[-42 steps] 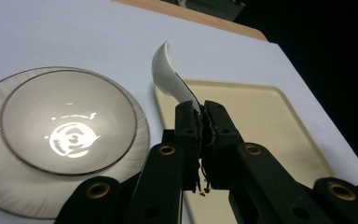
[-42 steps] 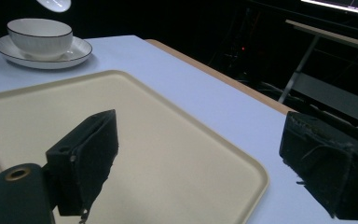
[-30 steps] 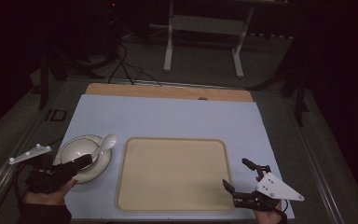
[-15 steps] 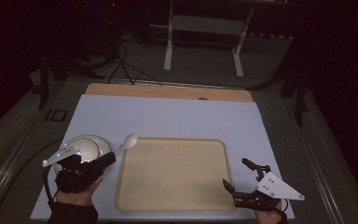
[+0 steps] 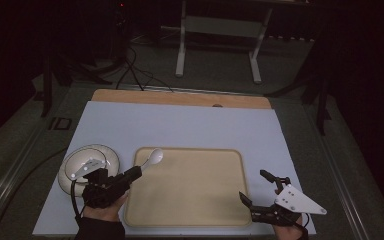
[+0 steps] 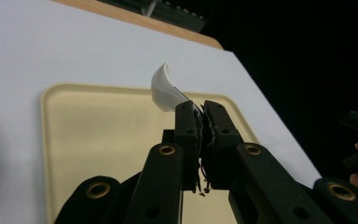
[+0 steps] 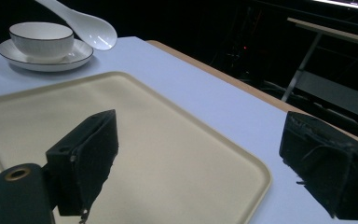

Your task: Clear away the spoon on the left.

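The left gripper (image 5: 136,172) pinches the white spoon (image 5: 154,156) by its handle above the tray (image 5: 190,210); the likely next move is lowering it onto the tray, while the right gripper (image 5: 252,187) stands spread.

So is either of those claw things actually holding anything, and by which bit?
The left gripper holds a white spoon by its handle, bowl end out over the tan tray. The right gripper is open and holds nothing.
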`<state>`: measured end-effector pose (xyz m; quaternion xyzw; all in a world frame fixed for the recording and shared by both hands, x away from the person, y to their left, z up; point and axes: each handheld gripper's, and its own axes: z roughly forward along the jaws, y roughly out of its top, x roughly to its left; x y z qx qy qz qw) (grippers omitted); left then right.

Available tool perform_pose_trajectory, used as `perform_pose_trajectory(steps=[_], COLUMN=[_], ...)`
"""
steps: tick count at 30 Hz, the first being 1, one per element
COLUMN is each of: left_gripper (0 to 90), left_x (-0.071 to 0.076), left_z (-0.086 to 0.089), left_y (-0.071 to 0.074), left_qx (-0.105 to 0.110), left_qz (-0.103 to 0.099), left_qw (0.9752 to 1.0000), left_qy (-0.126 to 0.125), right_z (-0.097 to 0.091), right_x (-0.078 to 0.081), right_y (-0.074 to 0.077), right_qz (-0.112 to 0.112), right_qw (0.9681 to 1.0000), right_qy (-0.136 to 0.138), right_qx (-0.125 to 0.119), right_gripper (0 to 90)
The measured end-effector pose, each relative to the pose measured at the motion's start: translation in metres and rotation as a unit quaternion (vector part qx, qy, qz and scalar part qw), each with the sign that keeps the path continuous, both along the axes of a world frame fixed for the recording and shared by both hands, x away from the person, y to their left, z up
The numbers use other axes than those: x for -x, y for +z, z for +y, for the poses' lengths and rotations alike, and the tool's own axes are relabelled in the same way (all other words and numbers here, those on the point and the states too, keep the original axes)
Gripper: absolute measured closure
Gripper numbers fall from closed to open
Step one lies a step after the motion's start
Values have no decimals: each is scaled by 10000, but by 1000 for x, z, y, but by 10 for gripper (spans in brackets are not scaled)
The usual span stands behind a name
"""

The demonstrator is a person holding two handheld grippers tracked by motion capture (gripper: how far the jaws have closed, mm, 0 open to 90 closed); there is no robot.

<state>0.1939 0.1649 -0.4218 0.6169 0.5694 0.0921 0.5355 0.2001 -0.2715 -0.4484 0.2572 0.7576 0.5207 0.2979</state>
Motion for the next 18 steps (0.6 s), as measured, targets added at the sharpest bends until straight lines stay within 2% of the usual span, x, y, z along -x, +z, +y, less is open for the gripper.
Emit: perform_pose_trajectory(steps=[4,7,11,18], left_gripper=[859,859,858,858], left_x=[4,5,8,16], left_z=[-3,-6,-12,-17], left_y=[-8,-14,-18,-29], left_qx=[92,181,70,-51], left_qz=[-57,-50,-80,-245], left_qw=[9996,9994,9993,9971], left_qy=[243,302,367,714], right_z=[0,0,2,3], right_x=[0,-1,-1,-1], right_y=[0,-1,-1,-1], right_qz=[22,26,43,11], right_qw=[10000,10000,10000,10000], right_qy=[-31,-38,-46,-47], right_qx=[-10,0,24,28], right_gripper=[117,117,117,117])
